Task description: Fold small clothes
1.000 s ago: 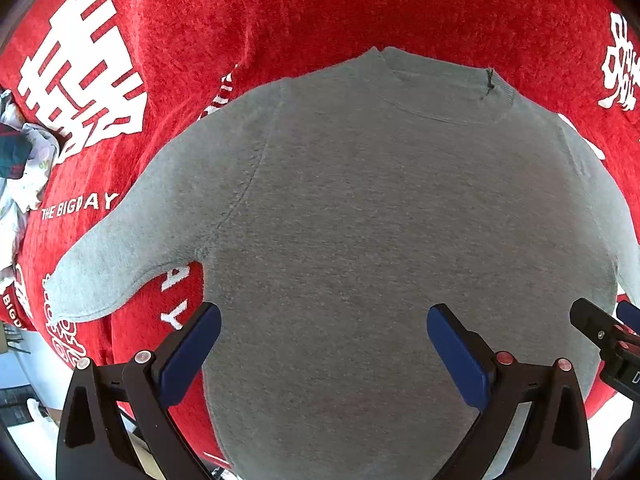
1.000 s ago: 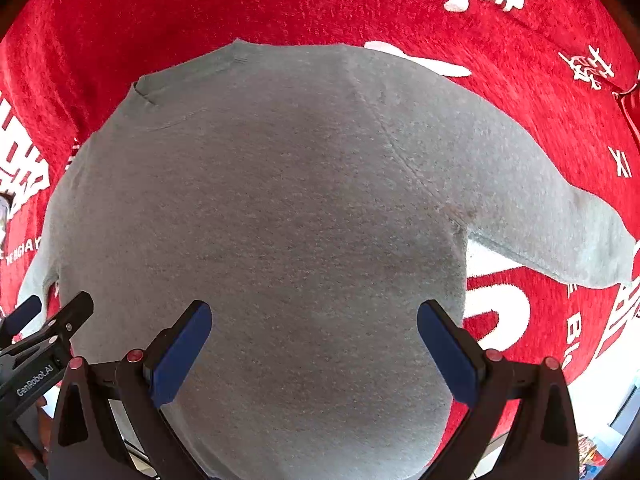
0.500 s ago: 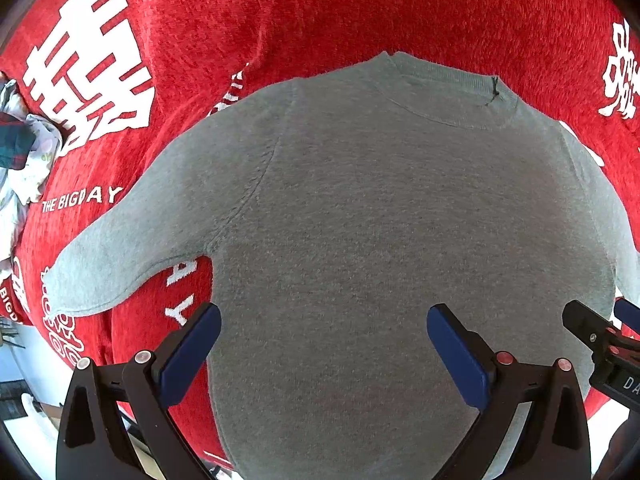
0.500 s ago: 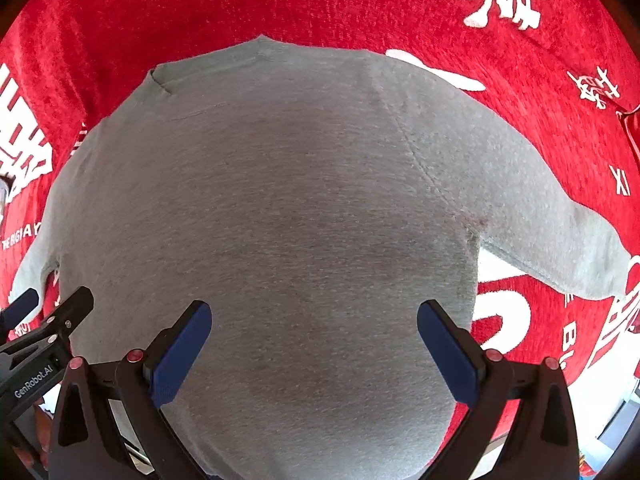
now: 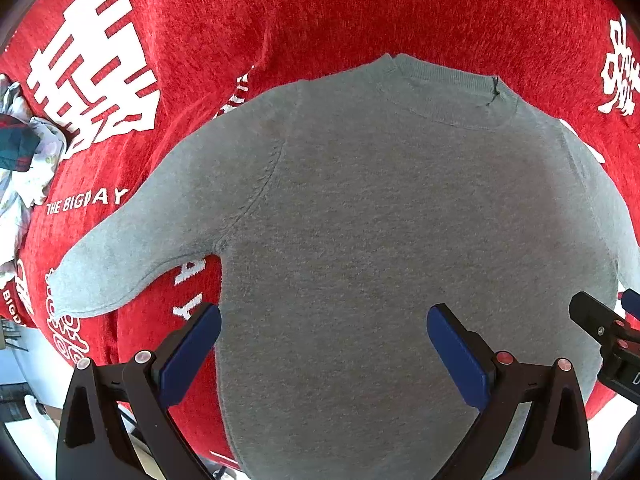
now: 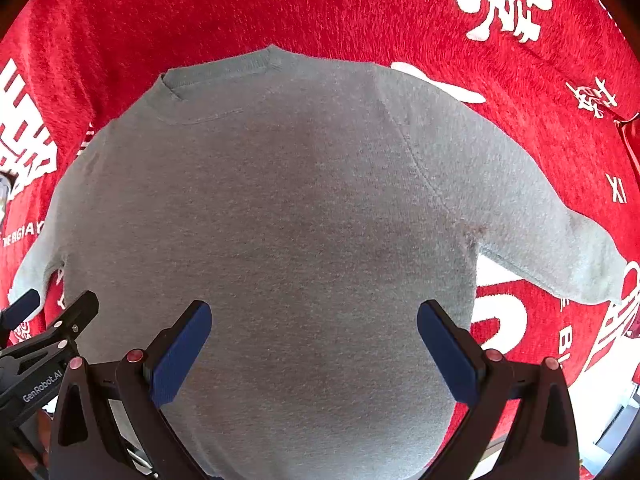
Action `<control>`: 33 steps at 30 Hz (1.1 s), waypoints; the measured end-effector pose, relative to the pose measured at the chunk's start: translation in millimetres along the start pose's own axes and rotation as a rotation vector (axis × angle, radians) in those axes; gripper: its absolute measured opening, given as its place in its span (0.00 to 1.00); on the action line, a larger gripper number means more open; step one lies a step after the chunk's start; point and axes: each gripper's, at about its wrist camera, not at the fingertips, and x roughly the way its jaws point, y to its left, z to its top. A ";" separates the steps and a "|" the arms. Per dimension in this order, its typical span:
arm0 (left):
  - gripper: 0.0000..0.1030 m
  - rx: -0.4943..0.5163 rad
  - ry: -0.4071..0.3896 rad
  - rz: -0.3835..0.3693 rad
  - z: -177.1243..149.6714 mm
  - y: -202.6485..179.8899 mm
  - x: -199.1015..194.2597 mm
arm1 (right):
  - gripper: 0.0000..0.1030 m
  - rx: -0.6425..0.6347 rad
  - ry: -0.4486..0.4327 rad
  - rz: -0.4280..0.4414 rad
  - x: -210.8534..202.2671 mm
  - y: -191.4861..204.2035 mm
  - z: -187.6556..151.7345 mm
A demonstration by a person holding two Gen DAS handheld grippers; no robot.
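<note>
A small grey sweater (image 5: 380, 220) (image 6: 280, 220) lies flat on a red cloth, collar away from me and both sleeves spread out to the sides. My left gripper (image 5: 324, 344) hovers open above the lower left part of its body, with nothing between the blue pads. My right gripper (image 6: 314, 340) hovers open above the lower right part, also holding nothing. Each gripper shows at the edge of the other's view. The left sleeve (image 5: 132, 248) reaches down-left; the right sleeve (image 6: 552, 240) reaches down-right. The sweater's hem is hidden below the fingers.
The red cloth (image 5: 320, 12) (image 6: 280, 4) with white lettering covers the surface all around the sweater. A heap of other clothes (image 5: 20, 160) lies at the far left edge. Floor shows past the cloth's near edge at both lower corners.
Both grippers have drawn back toward the hem, so the sweater sits lower and farther in each view. The sweater has not moved and both grippers have stayed open.
</note>
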 end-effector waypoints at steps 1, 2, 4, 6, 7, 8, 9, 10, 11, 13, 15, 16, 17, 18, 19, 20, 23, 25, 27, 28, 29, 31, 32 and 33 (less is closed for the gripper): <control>1.00 0.000 0.000 -0.001 -0.1 0.0 -0.1 | 0.99 -0.001 0.001 0.000 -0.4 -0.8 -0.4; 1.00 0.000 -0.001 -0.002 -0.5 0.4 -0.3 | 0.99 -0.001 0.001 0.000 -0.2 -1.1 -0.4; 1.00 0.000 -0.003 0.000 -1.7 1.2 -1.0 | 0.99 -0.004 0.003 0.000 -1.6 -2.1 -1.1; 1.00 -0.001 -0.004 0.001 -2.4 1.7 -1.6 | 0.99 -0.005 0.012 0.013 -3.4 -1.0 -1.1; 1.00 -0.002 -0.005 0.000 -2.6 2.2 -1.8 | 1.00 -0.006 0.013 0.013 -4.1 -1.1 -1.5; 1.00 -0.003 -0.006 -0.001 -2.8 2.5 -2.2 | 0.99 -0.004 -0.005 0.022 -4.1 -0.4 -1.6; 1.00 -0.004 -0.006 -0.001 -2.6 3.2 -2.0 | 0.99 -0.006 -0.003 0.022 -4.2 -0.3 -1.7; 1.00 -0.004 -0.007 -0.001 -2.8 3.1 -2.2 | 0.99 -0.005 -0.003 0.023 -4.6 -0.7 -1.9; 1.00 -0.004 -0.008 -0.001 -3.0 3.0 -2.3 | 0.99 -0.006 -0.004 0.025 -4.5 -1.0 -2.0; 1.00 -0.005 -0.008 -0.001 -3.1 3.1 -2.4 | 0.99 -0.007 -0.002 0.024 -4.9 -1.3 -2.4; 1.00 -0.006 -0.007 -0.001 -3.0 2.9 -2.2 | 0.99 -0.010 -0.001 0.017 -4.8 -0.1 -3.4; 1.00 -0.007 -0.006 -0.002 -3.1 2.8 -2.3 | 0.99 -0.011 -0.001 0.016 -5.5 -0.2 -3.6; 1.00 -0.009 -0.005 -0.002 -3.3 3.0 -2.3 | 0.99 -0.012 0.001 0.016 -5.2 1.1 -4.3; 1.00 -0.010 -0.004 -0.002 -3.4 3.2 -2.0 | 0.99 -0.012 0.003 0.016 -5.9 1.2 -4.0; 1.00 -0.010 -0.003 -0.001 -3.7 3.3 -1.9 | 0.99 -0.012 0.006 0.019 -5.9 1.5 -3.9; 1.00 -0.011 -0.002 -0.002 -3.9 3.8 -1.7 | 0.99 -0.013 0.006 0.016 -5.5 1.7 -3.9; 1.00 -0.011 -0.001 -0.002 -4.2 4.3 -1.6 | 0.99 -0.013 0.006 0.018 -6.1 1.1 -3.1; 1.00 -0.011 -0.001 -0.002 -4.3 4.4 -1.6 | 0.99 -0.014 0.005 0.021 -6.8 0.9 -2.4; 1.00 -0.012 -0.002 -0.003 -5.3 4.9 -1.7 | 0.99 -0.015 0.006 0.024 -7.1 1.1 -1.7; 1.00 -0.012 -0.002 -0.003 -5.4 5.0 -1.7 | 0.99 -0.014 0.007 0.025 -7.5 1.2 -1.5; 1.00 -0.012 -0.002 -0.002 -5.5 5.1 -1.7 | 0.99 -0.014 0.007 0.027 -7.6 1.0 -1.5; 1.00 -0.012 -0.002 -0.003 -6.3 5.5 -1.8 | 0.99 -0.012 0.007 0.031 -7.6 0.5 -1.3; 1.00 -0.012 -0.003 -0.003 -6.3 5.5 -1.8 | 0.99 -0.013 0.006 0.029 -7.9 1.1 -1.1; 1.00 -0.007 -0.002 -0.005 -6.3 5.5 -1.8 | 0.99 -0.014 0.006 0.029 -7.8 0.9 -1.2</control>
